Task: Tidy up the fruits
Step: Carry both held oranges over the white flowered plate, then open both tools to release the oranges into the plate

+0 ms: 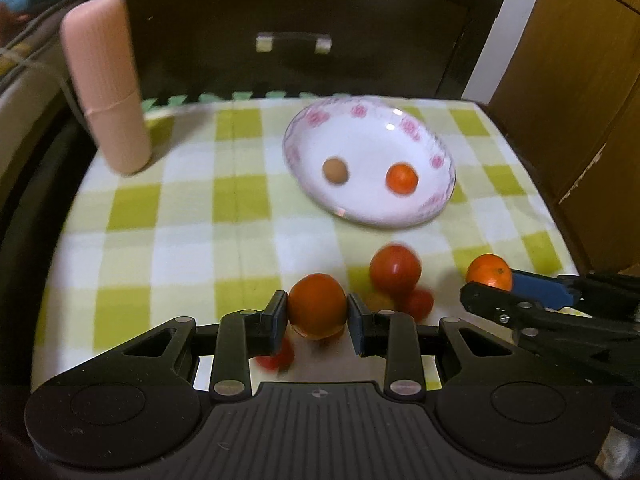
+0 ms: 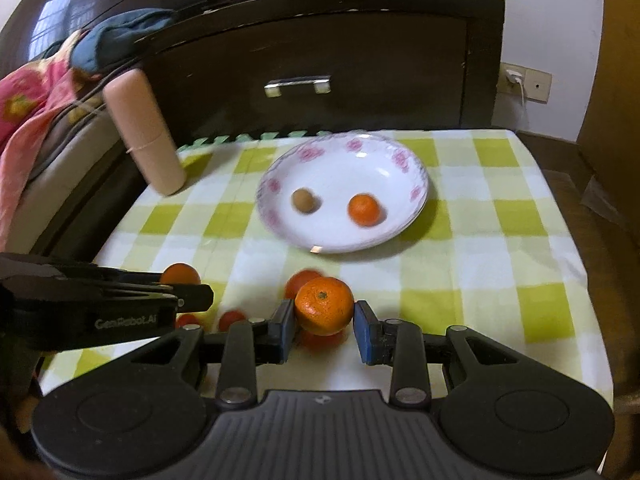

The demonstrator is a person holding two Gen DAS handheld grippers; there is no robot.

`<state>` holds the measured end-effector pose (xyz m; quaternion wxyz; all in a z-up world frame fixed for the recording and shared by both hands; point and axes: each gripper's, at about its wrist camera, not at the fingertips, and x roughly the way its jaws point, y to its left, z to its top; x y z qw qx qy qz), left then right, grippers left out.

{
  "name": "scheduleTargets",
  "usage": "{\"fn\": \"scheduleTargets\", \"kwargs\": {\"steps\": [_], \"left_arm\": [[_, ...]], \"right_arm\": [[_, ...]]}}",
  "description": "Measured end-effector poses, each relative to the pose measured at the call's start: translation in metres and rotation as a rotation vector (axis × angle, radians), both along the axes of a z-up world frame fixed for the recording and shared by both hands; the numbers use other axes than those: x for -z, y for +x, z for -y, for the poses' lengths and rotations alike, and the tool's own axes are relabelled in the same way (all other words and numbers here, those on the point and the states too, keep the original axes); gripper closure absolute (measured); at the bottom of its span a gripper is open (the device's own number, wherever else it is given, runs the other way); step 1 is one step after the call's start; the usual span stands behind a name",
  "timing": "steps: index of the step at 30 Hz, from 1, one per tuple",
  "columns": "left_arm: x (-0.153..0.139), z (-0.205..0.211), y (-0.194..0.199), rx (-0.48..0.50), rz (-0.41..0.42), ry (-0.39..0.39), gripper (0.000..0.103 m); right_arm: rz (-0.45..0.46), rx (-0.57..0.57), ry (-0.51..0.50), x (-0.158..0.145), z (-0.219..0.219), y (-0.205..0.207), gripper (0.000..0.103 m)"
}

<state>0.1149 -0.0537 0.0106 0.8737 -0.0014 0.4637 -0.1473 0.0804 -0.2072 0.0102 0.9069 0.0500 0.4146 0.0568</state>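
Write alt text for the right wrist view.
The right gripper has its jaws closed on a mandarin just above a green-checked cloth. Beyond it a floral plate holds a small brown fruit and another mandarin; the left gripper enters from the left.

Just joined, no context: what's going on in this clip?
A person is sorting fruit into a floral bowl on a checked cloth. The left hand-held gripper is clamped on a tomato; the right hand-held gripper has a mandarin between its pads. The bowl already holds a small brown fruit and another mandarin. A few tomatoes remain on the cloth.
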Motion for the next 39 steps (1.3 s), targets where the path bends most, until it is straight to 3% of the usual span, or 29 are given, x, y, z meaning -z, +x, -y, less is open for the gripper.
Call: {"fn": "scheduleTargets", "kwargs": {"steps": [16, 30, 39], "left_arm": [[0.016, 0.040, 0.090, 0.027, -0.009, -0.002, 0.064], [0.026, 0.047, 0.106, 0.024, -0.023, 0.013, 0.064], [0.023, 0.043, 0.109, -0.001, -0.020, -0.002, 0.055]], "right_arm": [[-0.015, 0.026, 0.008, 0.022, 0.024, 0.091, 0.072], [-0.013, 0.009, 0.003, 0.036, 0.027, 0.109, 0.072], [0.011, 0.007, 0.027, 0.034, 0.029, 0.111, 0.071]]}}
